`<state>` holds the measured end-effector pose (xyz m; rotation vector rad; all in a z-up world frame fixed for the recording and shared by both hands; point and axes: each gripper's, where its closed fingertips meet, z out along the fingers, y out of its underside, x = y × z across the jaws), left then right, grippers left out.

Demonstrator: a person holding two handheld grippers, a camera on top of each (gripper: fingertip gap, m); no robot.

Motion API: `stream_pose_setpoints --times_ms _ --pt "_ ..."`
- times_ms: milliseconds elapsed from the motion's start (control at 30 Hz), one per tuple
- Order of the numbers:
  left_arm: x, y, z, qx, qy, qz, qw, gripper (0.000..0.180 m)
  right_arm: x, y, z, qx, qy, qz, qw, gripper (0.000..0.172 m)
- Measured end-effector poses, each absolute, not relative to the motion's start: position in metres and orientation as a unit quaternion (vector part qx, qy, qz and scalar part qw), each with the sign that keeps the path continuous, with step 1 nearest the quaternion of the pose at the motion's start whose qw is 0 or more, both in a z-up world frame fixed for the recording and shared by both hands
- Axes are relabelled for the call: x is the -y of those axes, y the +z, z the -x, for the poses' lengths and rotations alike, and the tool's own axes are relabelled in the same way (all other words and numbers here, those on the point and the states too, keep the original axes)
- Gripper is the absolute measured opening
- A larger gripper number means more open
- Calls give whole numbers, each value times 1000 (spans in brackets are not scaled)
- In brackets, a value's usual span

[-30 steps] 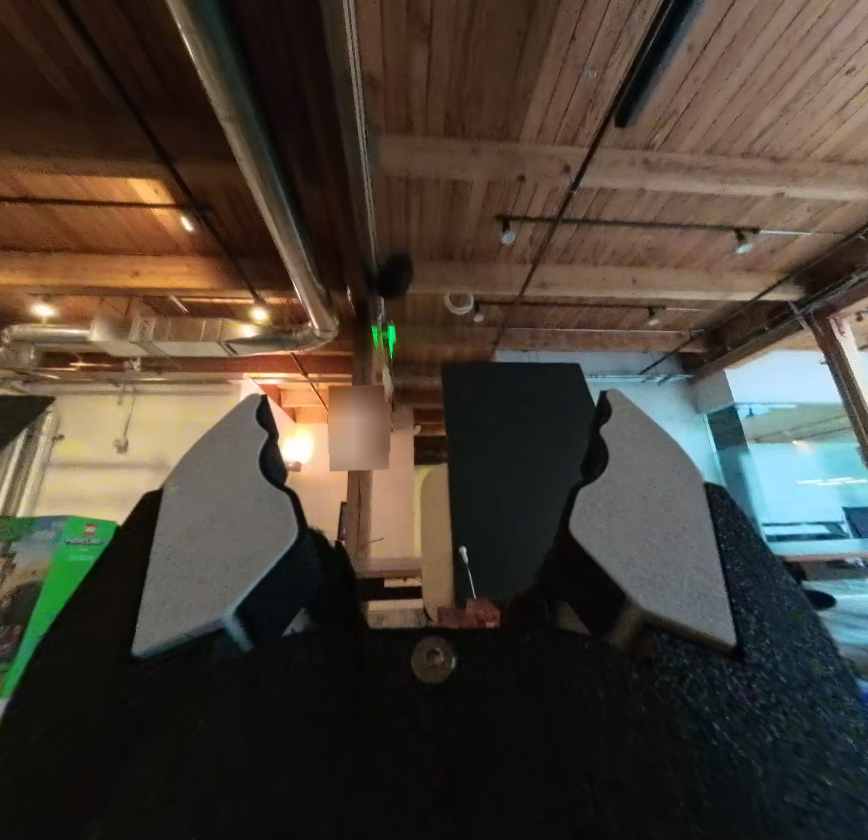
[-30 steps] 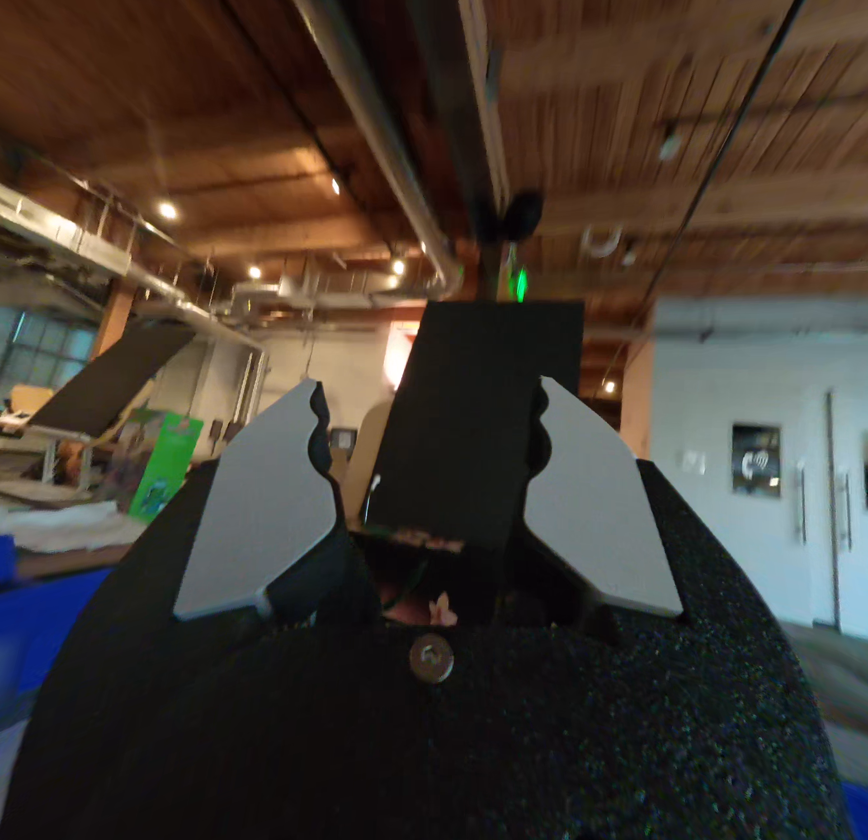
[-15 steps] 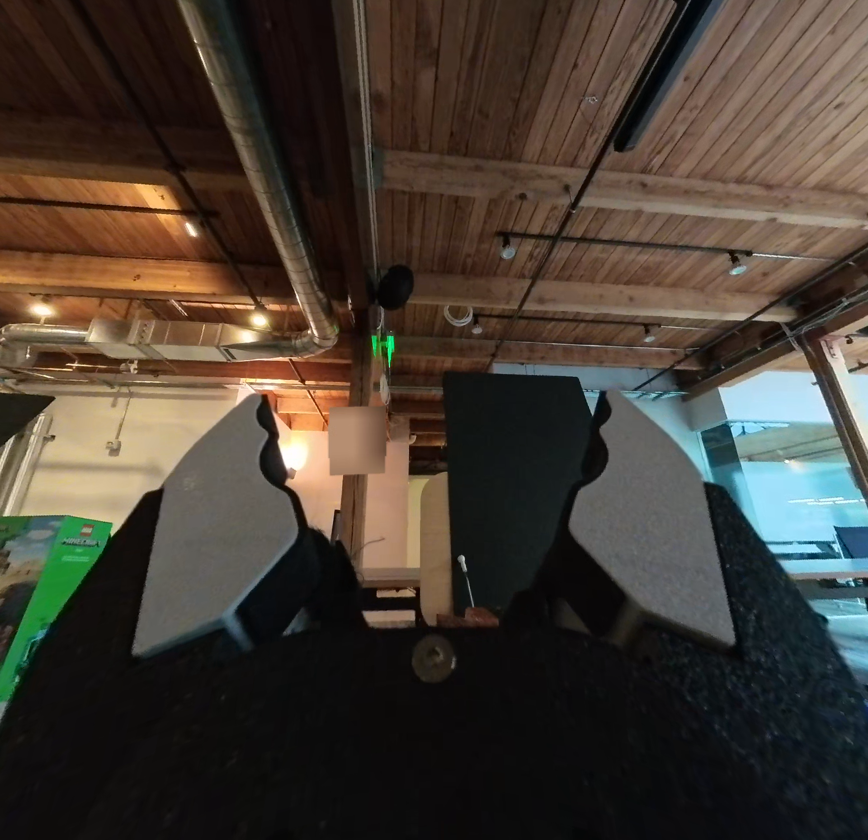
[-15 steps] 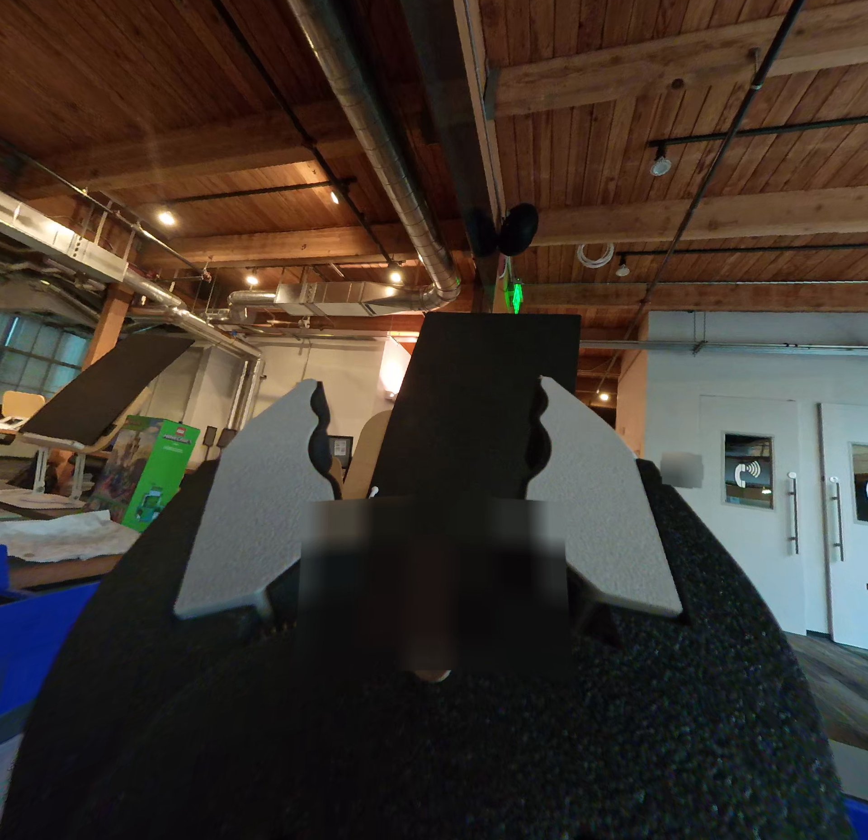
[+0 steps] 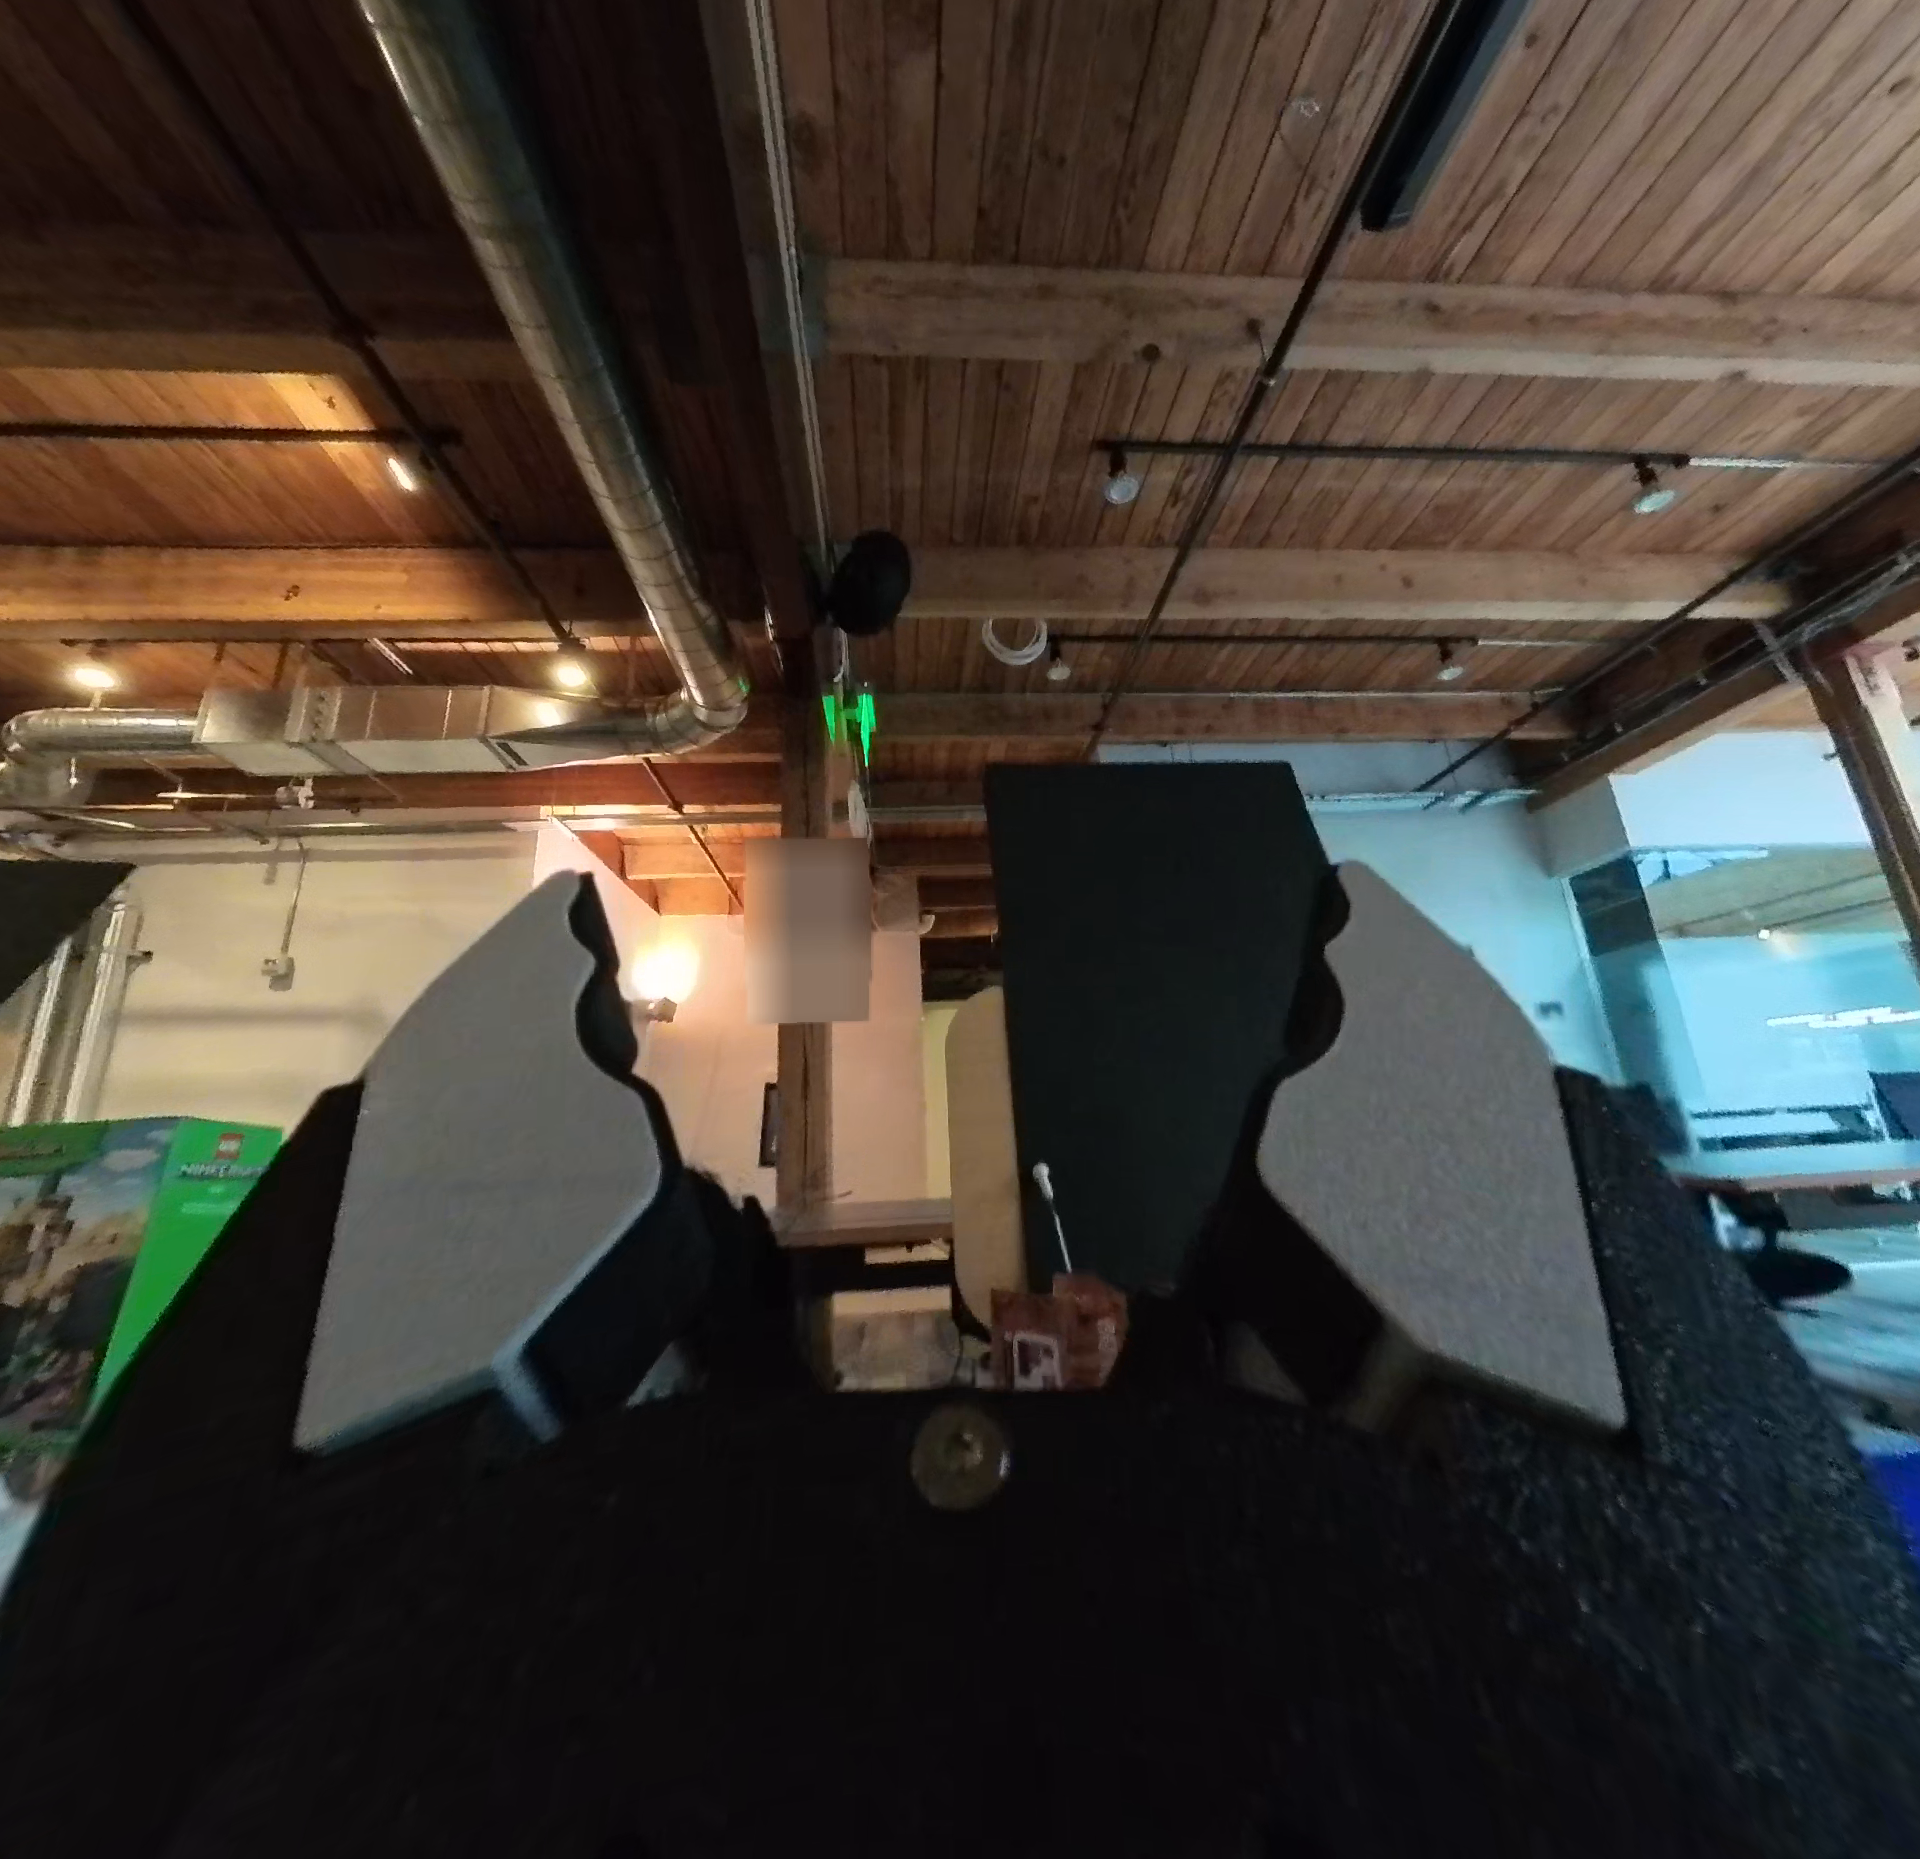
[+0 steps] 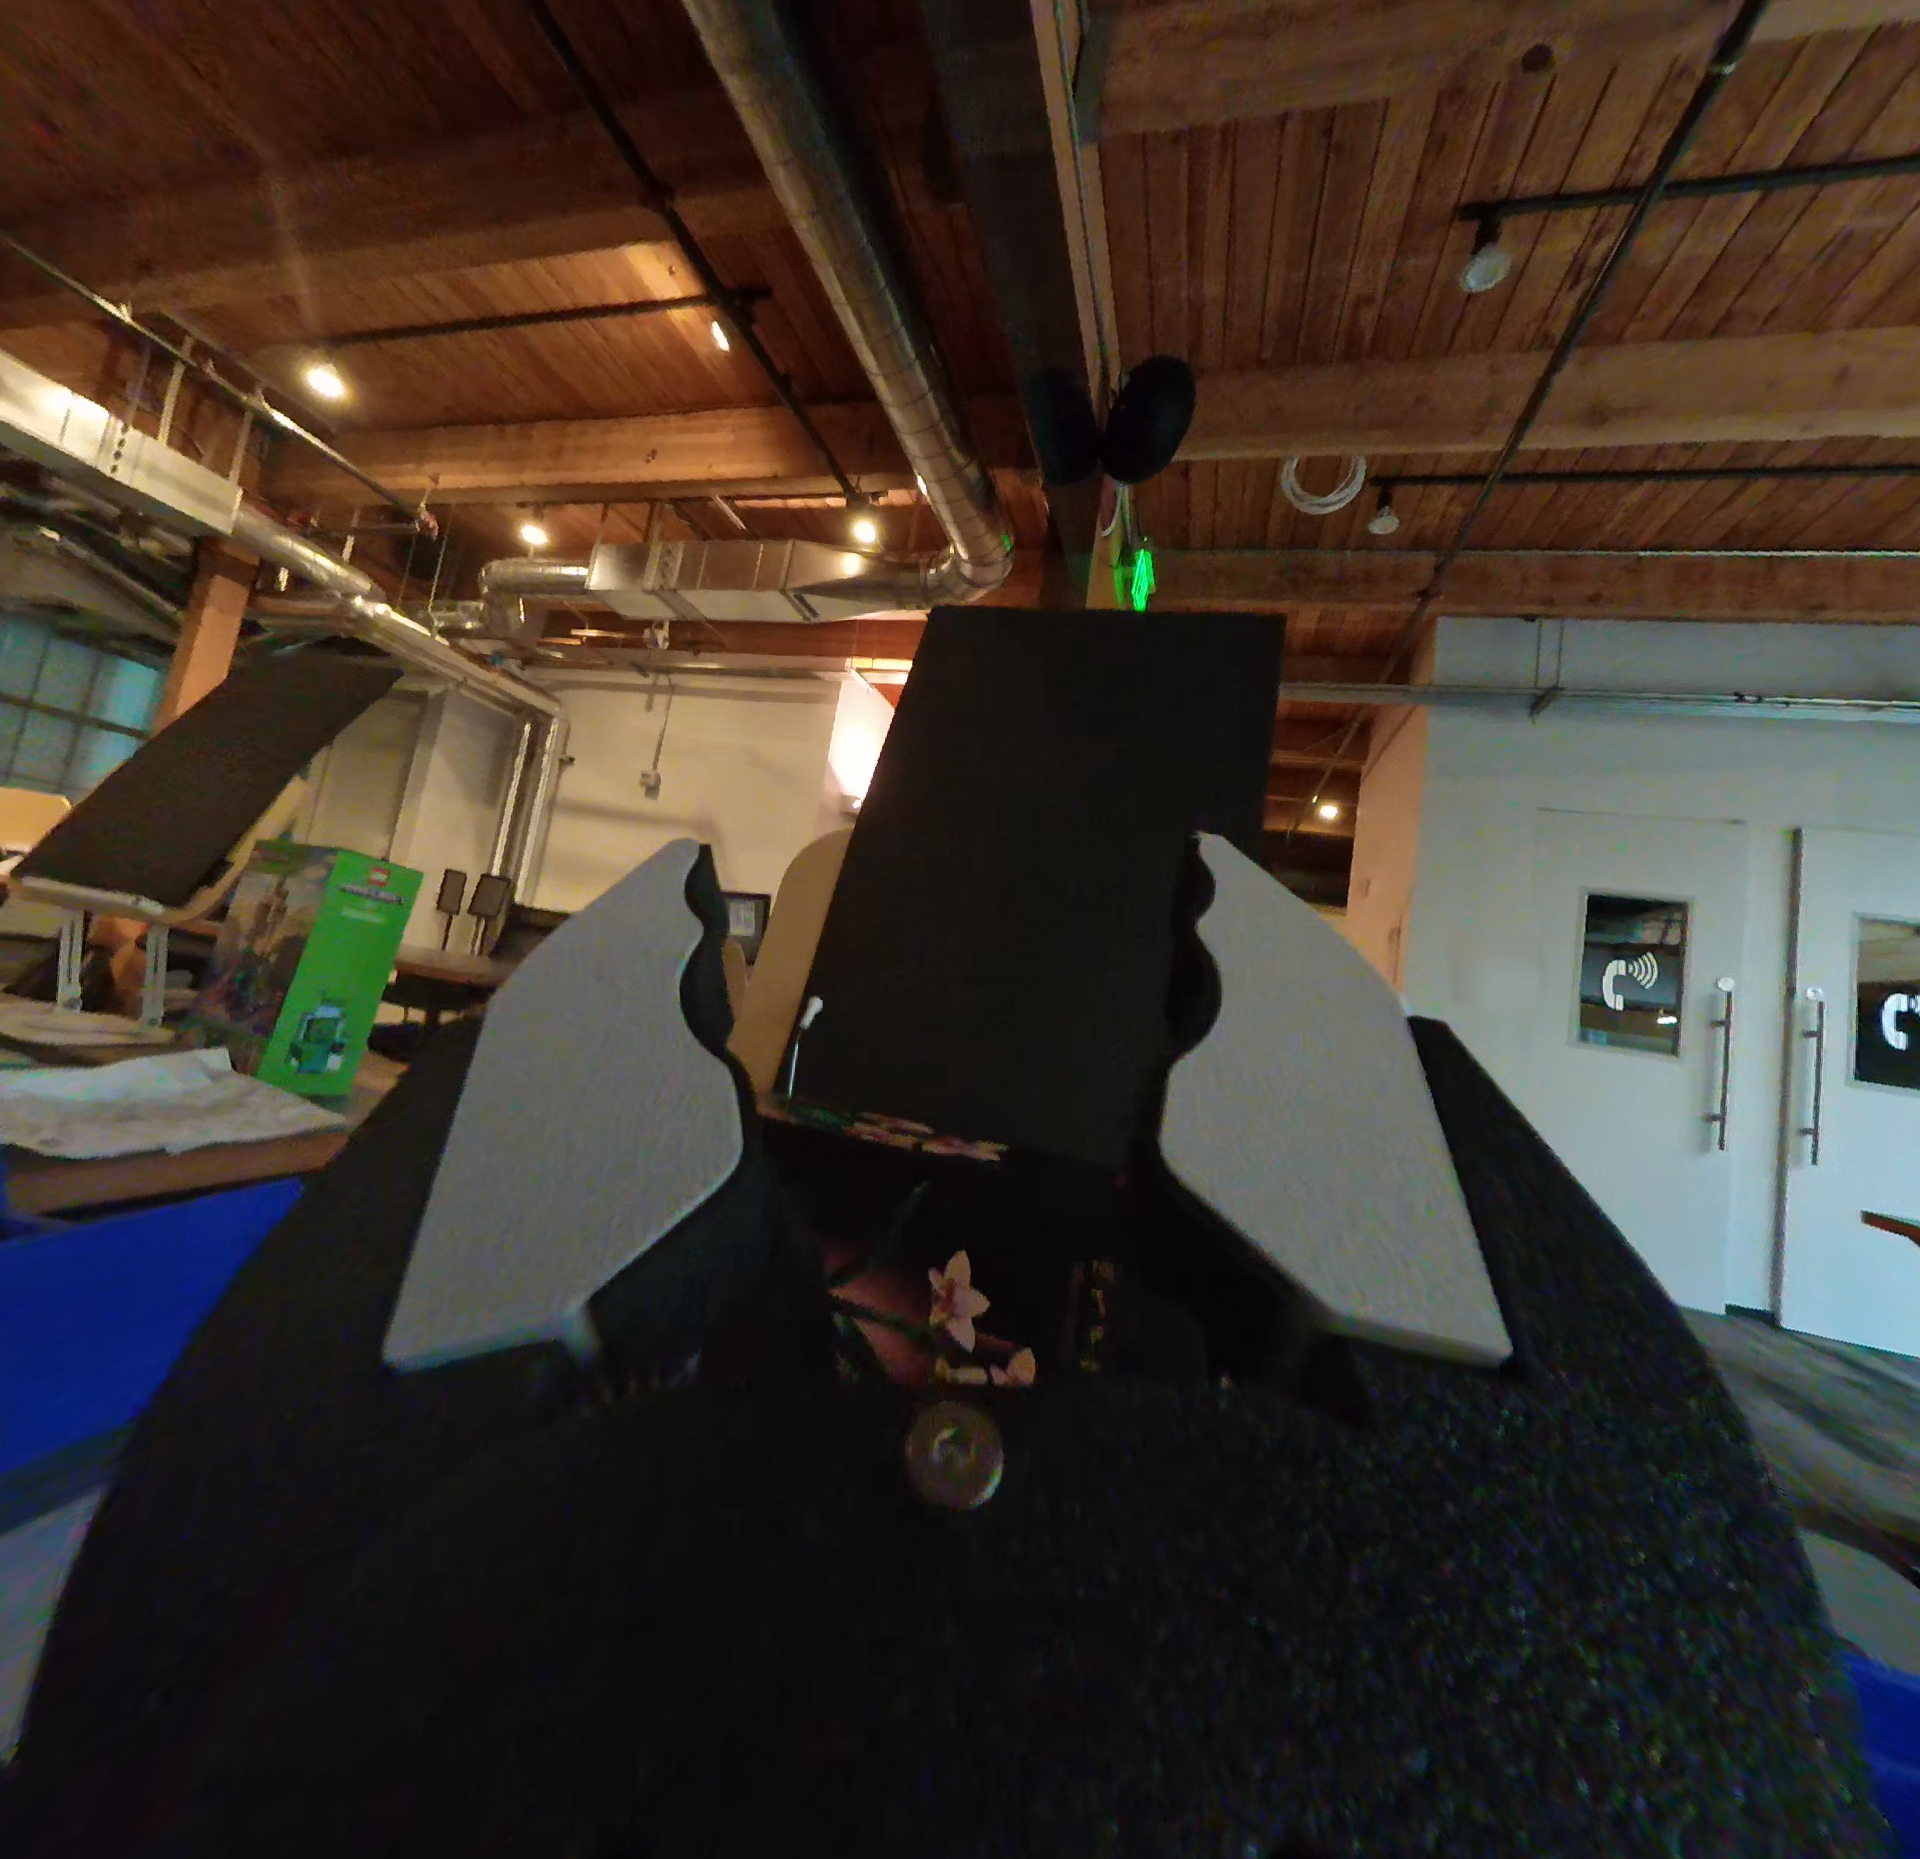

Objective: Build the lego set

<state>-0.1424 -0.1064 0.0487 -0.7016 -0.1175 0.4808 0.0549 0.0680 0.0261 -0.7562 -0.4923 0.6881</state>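
Tongs on my left gripper [image 5: 961, 874] and right gripper [image 6: 945, 843] stand apart, unloaded, tilted toward the ceiling [image 5: 1143, 199]; the far black panel [image 5: 1143, 926] looks like mere backdrop.

R wrist view: the motion blur of 1 s ago is gone and the pic is sharp. The scene has slid toward 12 vs 0.5 s ago. The black ball [image 6: 1148, 417] on the ceiling and the top edge of the black panel [image 6: 1091, 770] sit higher in frame. More of the dark flower-print box [image 6: 935, 1290] shows at 6, between the roots of the right tongs [image 6: 942, 843].

L wrist view: only a small wobble. The black ball [image 5: 871, 594] dipped toward 6 half a sec ago and is now back up toward 12. A bit more of the small brown box [image 5: 1060, 1331] shows low between the left tongs [image 5: 961, 874]. Fresh blur at 4, along the frame edge.
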Motion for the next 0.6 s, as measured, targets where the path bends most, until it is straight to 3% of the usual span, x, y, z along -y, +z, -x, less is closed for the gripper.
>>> stream_pose_setpoints --times_ms 133,333,600 --pt "89 32 149 59 247 410 876 120 -85 4 -47 263 285 421 820 78" --pt "43 -36 164 60 216 652 725 117 -118 -67 -38 373 229 605 665 88" --pt "22 -111 169 62 147 796 583 110 -129 -123 -62 436 184 700 535 81"
